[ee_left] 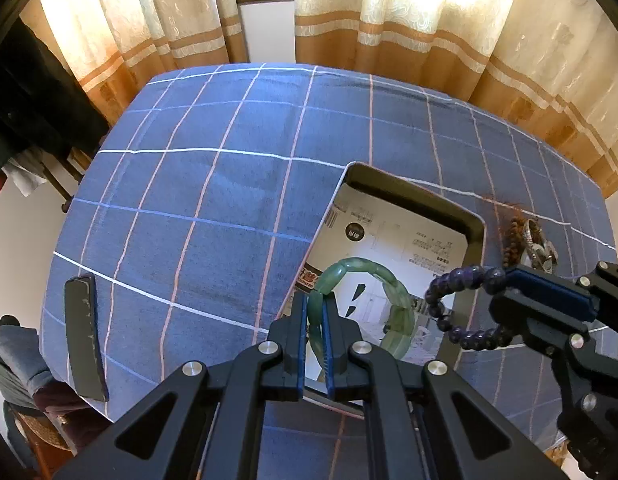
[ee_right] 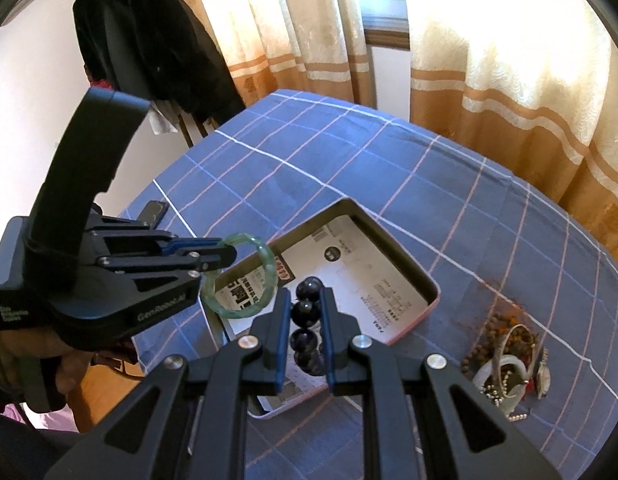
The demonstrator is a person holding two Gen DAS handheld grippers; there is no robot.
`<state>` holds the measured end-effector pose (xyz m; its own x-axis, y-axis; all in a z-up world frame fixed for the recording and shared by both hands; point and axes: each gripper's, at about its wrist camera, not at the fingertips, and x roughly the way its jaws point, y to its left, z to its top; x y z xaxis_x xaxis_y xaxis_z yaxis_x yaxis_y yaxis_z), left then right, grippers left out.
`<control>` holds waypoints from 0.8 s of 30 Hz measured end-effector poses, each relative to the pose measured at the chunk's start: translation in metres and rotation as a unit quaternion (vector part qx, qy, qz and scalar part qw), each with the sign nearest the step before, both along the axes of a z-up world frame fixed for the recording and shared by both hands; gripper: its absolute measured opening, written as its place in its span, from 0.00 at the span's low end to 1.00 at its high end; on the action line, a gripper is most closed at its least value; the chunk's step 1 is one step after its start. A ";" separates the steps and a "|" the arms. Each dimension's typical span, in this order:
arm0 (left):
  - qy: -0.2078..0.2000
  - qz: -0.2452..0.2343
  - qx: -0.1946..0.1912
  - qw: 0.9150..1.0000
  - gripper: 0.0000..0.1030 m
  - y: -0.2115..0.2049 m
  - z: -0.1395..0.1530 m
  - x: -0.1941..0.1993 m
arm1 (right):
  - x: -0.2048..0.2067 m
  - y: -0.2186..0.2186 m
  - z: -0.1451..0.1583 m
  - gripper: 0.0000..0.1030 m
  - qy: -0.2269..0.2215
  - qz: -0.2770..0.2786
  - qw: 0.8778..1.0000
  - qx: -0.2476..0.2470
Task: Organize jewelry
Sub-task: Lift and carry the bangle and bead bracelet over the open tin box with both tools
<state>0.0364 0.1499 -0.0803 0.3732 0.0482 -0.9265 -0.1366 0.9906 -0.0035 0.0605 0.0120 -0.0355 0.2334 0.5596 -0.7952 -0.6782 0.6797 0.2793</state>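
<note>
Surface: blue checked tablecloth [ee_left: 213, 200], patterned curtains [ee_left: 409, 20] behind.
Box: shallow rectangular tin box [ee_right: 425, 284] holding only a printed paper sheet [ee_right: 373, 280].
Left gripper [ee_left: 316, 312]: clamped on the smooth green bangle [ee_left: 389, 280], hanging above the box.
Right gripper [ee_right: 307, 312]: clamped on the round dark purple bead bracelet [ee_right: 307, 312], also over the box.
Pile: remaining jewelry heap [ee_right: 505, 360] lies on the cloth beside the box.
</note>
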 end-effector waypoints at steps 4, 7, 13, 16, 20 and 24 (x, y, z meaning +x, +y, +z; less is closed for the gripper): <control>0.008 -0.002 0.000 1.000 0.06 0.002 -0.009 0.004 | 0.000 0.008 -0.008 0.16 0.005 0.009 1.000 -0.007; 0.011 -0.004 -0.001 1.000 0.06 0.003 -0.013 0.005 | -0.001 0.014 -0.013 0.16 0.007 0.015 1.000 -0.012; 0.019 -0.005 0.000 1.000 0.06 0.004 -0.021 0.005 | -0.002 0.018 -0.021 0.16 0.013 0.020 0.999 -0.021; 0.022 -0.007 0.001 1.000 0.06 0.004 -0.024 0.004 | -0.002 0.019 -0.024 0.16 0.017 0.021 0.999 -0.025; 0.029 -0.007 0.001 1.000 0.06 0.005 -0.029 0.004 | -0.002 0.021 -0.027 0.16 0.020 0.023 0.999 -0.028; 0.031 -0.009 0.003 0.999 0.06 0.005 -0.031 0.003 | -0.003 0.024 -0.030 0.16 0.020 0.026 0.999 -0.032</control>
<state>0.0398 0.1545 -0.1117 0.3156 0.0472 -0.9477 -0.1179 0.9930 0.0101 0.0574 0.0355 -0.0656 0.1731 0.5181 -0.8377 -0.7017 0.6617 0.2643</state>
